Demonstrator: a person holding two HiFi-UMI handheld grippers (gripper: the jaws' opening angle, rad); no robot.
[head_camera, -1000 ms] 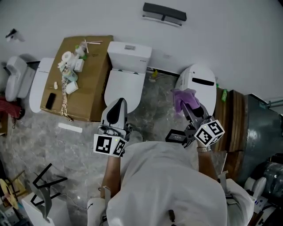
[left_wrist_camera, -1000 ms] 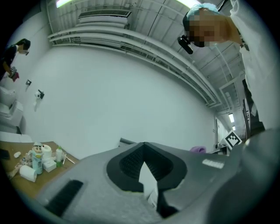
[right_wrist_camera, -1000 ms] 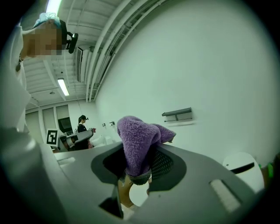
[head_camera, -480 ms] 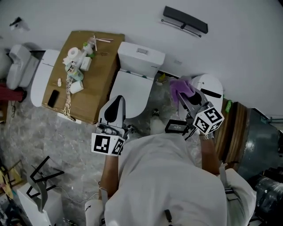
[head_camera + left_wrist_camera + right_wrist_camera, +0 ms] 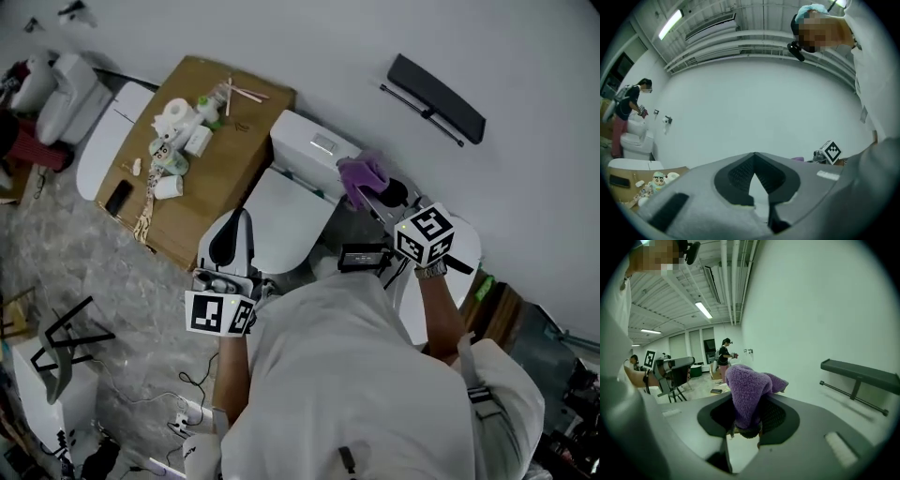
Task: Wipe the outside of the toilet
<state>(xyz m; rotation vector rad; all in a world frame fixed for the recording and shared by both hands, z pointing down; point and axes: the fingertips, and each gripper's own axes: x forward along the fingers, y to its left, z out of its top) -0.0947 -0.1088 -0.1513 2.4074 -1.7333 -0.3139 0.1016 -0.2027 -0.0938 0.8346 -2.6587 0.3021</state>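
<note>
R gripper (image 5: 373,194) clamps cloth (image 5: 360,175) by toilet tank (image 5: 314,142); I'd press flat, wipe slow. L gripper (image 5: 233,223) closed, empty.

I get bright, even indoor light from ceiling tubes (image 5: 671,24), which burn out white. Shadows are soft and faint. Both gripper views bulge hard inside a black ring, with the closest surfaces slightly blurred. The head view is sharp.
</note>
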